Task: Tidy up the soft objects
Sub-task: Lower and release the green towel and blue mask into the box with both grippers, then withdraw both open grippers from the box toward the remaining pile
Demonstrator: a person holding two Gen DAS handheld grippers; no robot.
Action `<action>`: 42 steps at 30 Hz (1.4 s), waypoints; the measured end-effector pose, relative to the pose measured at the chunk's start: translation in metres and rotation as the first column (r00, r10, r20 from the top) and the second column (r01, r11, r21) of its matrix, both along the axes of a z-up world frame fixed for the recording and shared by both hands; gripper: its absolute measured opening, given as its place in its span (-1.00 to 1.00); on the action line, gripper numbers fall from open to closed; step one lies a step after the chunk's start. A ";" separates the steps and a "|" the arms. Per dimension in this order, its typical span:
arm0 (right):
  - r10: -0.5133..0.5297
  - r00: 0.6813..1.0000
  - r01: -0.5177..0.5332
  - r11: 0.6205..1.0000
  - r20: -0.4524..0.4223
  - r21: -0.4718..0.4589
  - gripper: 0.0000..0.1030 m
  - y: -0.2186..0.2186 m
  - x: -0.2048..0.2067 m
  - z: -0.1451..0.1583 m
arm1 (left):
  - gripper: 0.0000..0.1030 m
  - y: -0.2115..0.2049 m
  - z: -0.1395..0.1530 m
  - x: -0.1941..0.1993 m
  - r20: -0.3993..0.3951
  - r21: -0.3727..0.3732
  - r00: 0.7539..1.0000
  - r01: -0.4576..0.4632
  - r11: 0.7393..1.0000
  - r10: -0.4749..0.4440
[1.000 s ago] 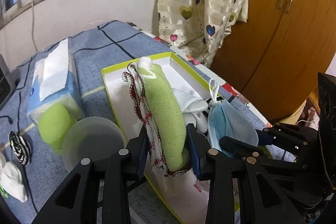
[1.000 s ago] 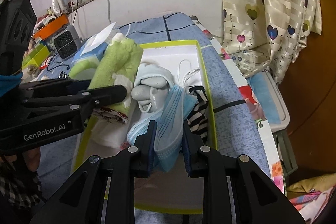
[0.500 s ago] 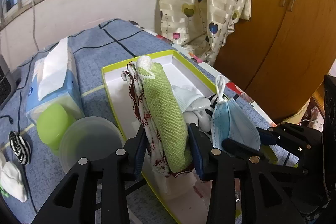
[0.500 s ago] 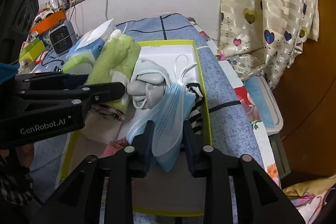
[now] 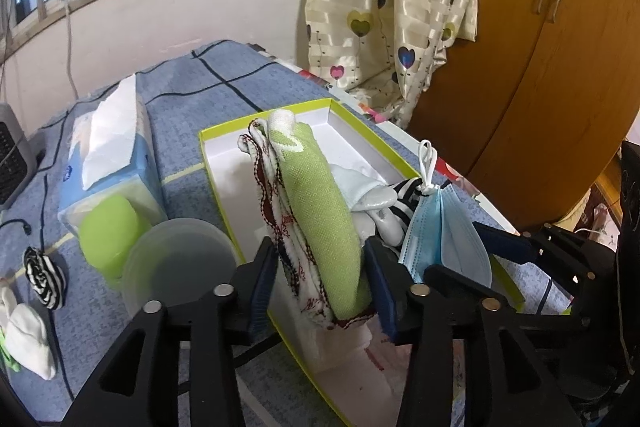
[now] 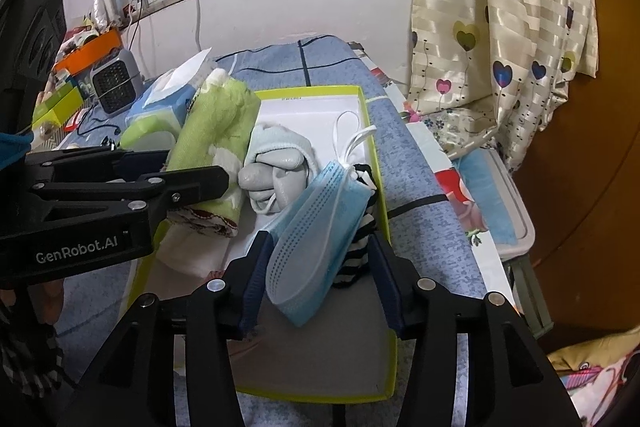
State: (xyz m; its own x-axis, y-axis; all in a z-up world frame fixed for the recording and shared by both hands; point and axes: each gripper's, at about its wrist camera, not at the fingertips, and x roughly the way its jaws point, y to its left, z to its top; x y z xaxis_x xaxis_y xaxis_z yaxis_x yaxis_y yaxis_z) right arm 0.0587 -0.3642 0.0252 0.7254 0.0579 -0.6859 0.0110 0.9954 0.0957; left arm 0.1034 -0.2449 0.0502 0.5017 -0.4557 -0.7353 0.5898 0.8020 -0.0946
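Left gripper (image 5: pixel 320 279): I have just been easing these jaws apart around the rolled green terry towel with its red-and-white patterned cloth (image 5: pixel 316 219). The left pad stands clear of it now; the right pad looks close against the roll (too tight to call), so I read this as released.

Right gripper (image 6: pixel 316 279): jaws have just been opening too, and widely. The folded pale-blue pleated face mask (image 6: pixel 320 227) lies loose between them, no pad pressing on it.

Where the soft things are: towel roll, mask, a grey-and-white glove (image 6: pixel 280 175) and a black-and-white striped sock (image 6: pixel 360 235) all sit inside the shallow white cardboard box with the lime-green rim (image 6: pixel 372 155), side by side, towel on the left, mask on the right.

What this means: both items count as delivered, I judge (nothing topples as the pads let go).

Not yet boxed: a small striped bundle (image 5: pixel 44 279) and a white sock (image 5: pixel 28 343) lie out on the blue checked cloth (image 5: pixel 192 99), beside the translucent plastic tub (image 5: pixel 180 267).

Next call: back both grippers out straight, without dragging fabric over the rim.
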 end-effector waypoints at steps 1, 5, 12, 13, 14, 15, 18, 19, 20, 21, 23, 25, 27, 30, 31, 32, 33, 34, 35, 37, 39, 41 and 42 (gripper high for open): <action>-0.001 1.000 0.001 1.000 0.002 0.005 0.01 0.000 -0.001 0.000 | -0.09 0.001 0.001 -0.001 0.003 -0.003 1.000 -0.001 1.000 0.001; -0.007 1.000 0.007 1.000 0.012 0.012 0.09 -0.001 -0.002 0.004 | -0.01 0.005 0.005 -0.005 0.012 -0.004 1.000 -0.014 1.000 0.014; -0.019 0.999 0.018 1.000 0.047 0.020 0.13 0.002 -0.007 0.012 | 0.01 0.013 0.011 -0.012 0.019 -0.017 1.000 -0.015 1.000 0.015; -0.020 0.999 0.020 1.000 0.049 0.019 0.13 0.003 -0.007 0.012 | 0.01 0.015 0.012 -0.014 0.022 -0.019 1.000 -0.019 1.000 0.020; -0.022 0.998 0.021 1.000 0.053 0.018 0.14 0.004 -0.007 0.013 | 0.01 0.017 0.013 -0.015 0.025 -0.020 0.999 -0.021 1.000 0.022; -0.024 0.998 0.023 1.000 0.056 0.016 0.14 0.005 -0.008 0.013 | 0.01 0.018 0.014 -0.016 0.025 -0.019 0.999 -0.026 0.999 0.027; -0.030 0.997 0.029 1.000 0.066 0.011 0.22 0.008 -0.010 0.015 | 0.02 0.022 0.016 -0.019 0.031 -0.021 0.999 -0.032 0.999 0.033; -0.030 0.997 0.030 1.000 0.071 0.010 0.27 0.009 -0.012 0.017 | 0.02 0.023 0.017 -0.021 0.032 -0.024 0.999 -0.033 0.999 0.033; -0.032 0.996 0.031 0.999 0.078 0.008 0.31 0.010 -0.013 0.018 | 0.02 0.024 0.018 -0.023 0.034 -0.026 0.999 -0.031 0.999 0.032; -0.034 0.996 0.033 0.999 0.084 0.005 0.31 0.011 -0.014 0.020 | 0.02 0.025 0.019 -0.025 0.035 -0.025 0.999 -0.033 0.999 0.034; -0.037 0.995 0.037 0.999 0.089 0.002 0.33 0.013 -0.017 0.022 | 0.04 0.028 0.021 -0.030 0.051 -0.020 0.998 -0.043 0.999 0.044; -0.039 0.995 0.039 0.999 0.092 0.000 0.34 0.015 -0.018 0.022 | 0.05 0.032 0.023 -0.033 0.054 -0.024 0.997 -0.048 0.999 0.049; -0.038 0.995 0.038 0.999 0.092 -0.002 0.34 0.017 -0.020 0.023 | 0.06 0.037 0.025 -0.036 0.058 -0.027 0.997 -0.057 0.998 0.059; -0.036 0.995 0.037 0.999 0.094 -0.008 0.35 0.021 -0.022 0.024 | 0.06 0.044 0.027 -0.040 0.069 -0.026 0.995 -0.070 0.997 0.071; -0.034 0.995 0.035 0.999 0.096 -0.009 0.34 0.023 -0.023 0.024 | 0.06 0.047 0.028 -0.041 0.070 -0.025 0.994 -0.078 0.997 0.079; -0.034 0.995 0.035 0.999 0.098 -0.010 0.34 0.024 -0.024 0.025 | 0.06 0.049 0.030 -0.042 0.074 -0.027 0.994 -0.081 0.996 0.083; -0.033 0.995 0.034 0.999 0.099 -0.009 0.34 0.026 -0.025 0.025 | 0.06 0.052 0.030 -0.044 0.076 -0.030 0.993 -0.086 0.996 0.088; -0.031 0.995 0.031 0.999 0.100 -0.007 0.34 0.027 -0.026 0.025 | 0.06 0.055 0.030 -0.045 0.076 -0.030 0.993 -0.093 0.995 0.095; -0.028 0.995 0.029 1.000 0.101 -0.006 0.35 0.029 -0.026 0.026 | 0.06 0.058 0.031 -0.046 0.079 -0.031 0.992 -0.097 0.995 0.099; -0.023 0.995 0.024 1.000 0.100 -0.004 0.35 0.033 -0.027 0.026 | 0.06 0.065 0.031 -0.048 0.083 -0.030 0.990 -0.113 0.993 0.115; -0.016 0.995 0.016 1.000 0.103 -0.002 0.34 0.038 -0.028 0.027 | 0.06 0.074 0.032 -0.050 0.085 -0.031 0.988 -0.128 0.991 0.131; -0.007 0.994 0.007 1.000 0.105 0.003 0.35 0.043 -0.029 0.028 | 0.06 0.081 0.033 -0.053 0.096 -0.028 0.985 -0.143 0.989 0.145; -0.002 0.994 0.002 1.000 0.107 0.003 0.35 0.045 -0.030 0.028 | 0.06 0.086 0.034 -0.055 0.097 -0.030 0.983 -0.153 0.988 0.155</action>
State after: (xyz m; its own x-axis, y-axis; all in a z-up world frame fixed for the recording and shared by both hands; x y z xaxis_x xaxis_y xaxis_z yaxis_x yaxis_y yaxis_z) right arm 0.0292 -0.3191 0.0531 0.7945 0.0588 -0.6044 0.0023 0.9950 0.0998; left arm 0.0487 -0.1591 0.0839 0.6368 -0.3827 -0.6693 0.4667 0.8824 -0.0606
